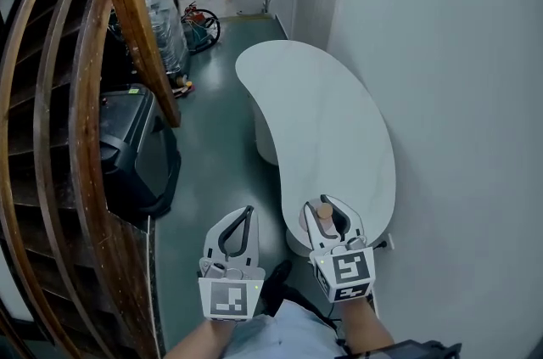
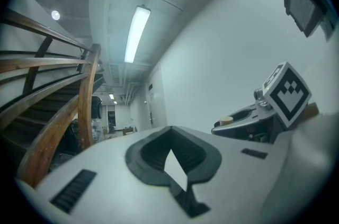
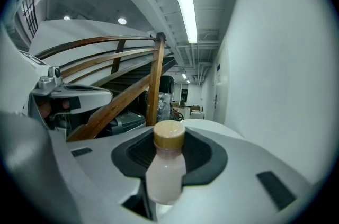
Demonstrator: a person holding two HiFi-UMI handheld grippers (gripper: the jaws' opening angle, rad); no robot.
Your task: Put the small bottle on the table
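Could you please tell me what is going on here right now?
A person stands in a corridor with a gripper in each hand. The right gripper is clamped on a small bottle with a tan cap, holding it in the air by the near end of the curved white table. The left gripper is shut with nothing in it, alongside above the floor. The bottle is not yet on the table.

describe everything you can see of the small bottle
The small bottle has a pale pinkish, milky-looking body and a round tan cap. It is clamped between the jaws of the right gripper, lying along them with its cap toward their tips. In the head view it shows over the near end of the white table.
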